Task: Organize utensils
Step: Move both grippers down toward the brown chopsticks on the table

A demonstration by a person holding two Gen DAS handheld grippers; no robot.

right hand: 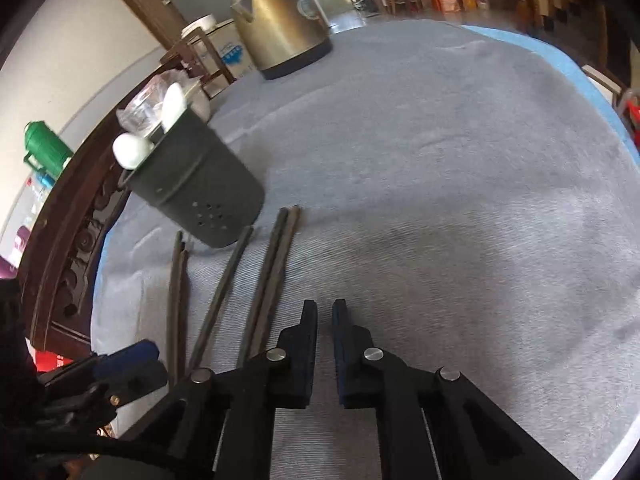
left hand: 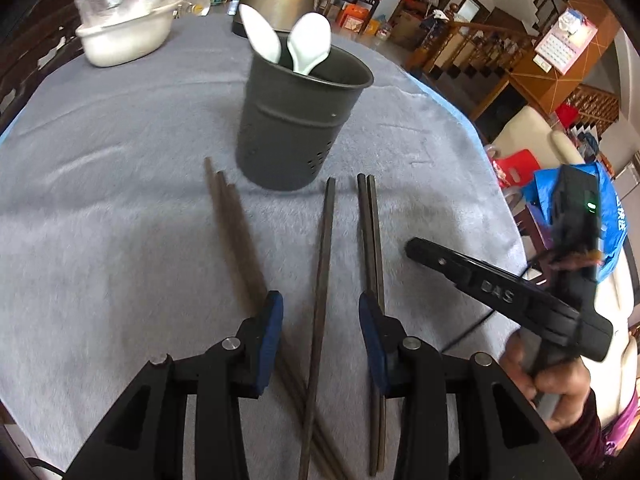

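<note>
A dark grey utensil holder [left hand: 296, 120] stands on the grey cloth with two white spoons [left hand: 308, 44] in it; it also shows in the right wrist view [right hand: 200, 196]. Several dark chopsticks [left hand: 324, 280] lie on the cloth in front of it, also seen in the right wrist view [right hand: 224, 292]. My left gripper [left hand: 320, 320] is open, low over the cloth, with one chopstick between its blue pads. My right gripper [right hand: 325, 320] is nearly closed and empty, just right of the chopsticks; it appears in the left wrist view [left hand: 416, 248].
A white pot [left hand: 124, 40] with clear plastic on it sits at the far left. A brass-coloured kettle [right hand: 280, 24] stands at the back of the table. The table edge with blue trim [right hand: 592, 92] runs along the right.
</note>
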